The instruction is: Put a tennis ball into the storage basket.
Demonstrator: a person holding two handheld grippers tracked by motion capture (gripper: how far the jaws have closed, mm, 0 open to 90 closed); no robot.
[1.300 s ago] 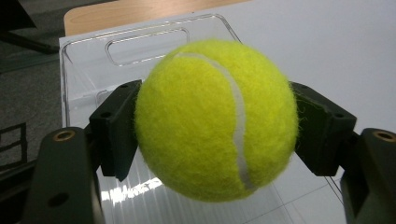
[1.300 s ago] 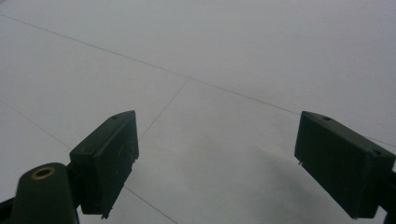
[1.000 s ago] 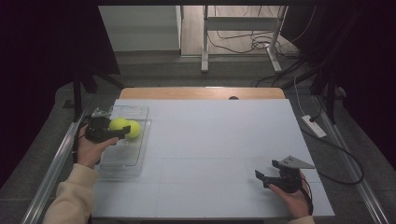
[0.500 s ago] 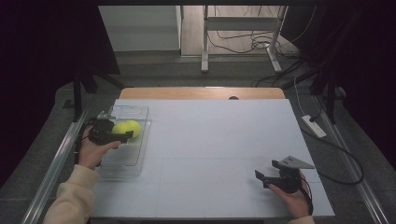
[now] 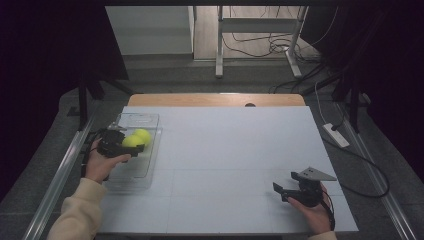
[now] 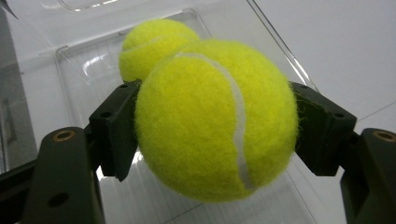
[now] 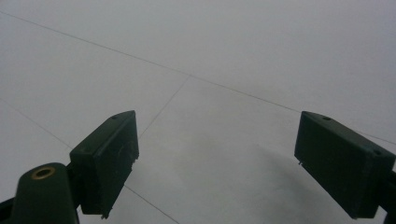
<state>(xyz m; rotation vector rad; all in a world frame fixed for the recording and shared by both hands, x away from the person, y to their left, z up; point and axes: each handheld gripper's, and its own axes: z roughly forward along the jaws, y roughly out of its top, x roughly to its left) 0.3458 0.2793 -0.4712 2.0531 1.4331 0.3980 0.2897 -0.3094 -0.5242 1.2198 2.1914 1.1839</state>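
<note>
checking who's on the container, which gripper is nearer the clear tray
Left. The left gripper is over the clear tray, holding one tennis ball beside another. The right gripper sits open, far across the table.

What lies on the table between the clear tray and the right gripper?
Nothing: in the high view the white table is bare between the tray and the open right gripper.
</note>
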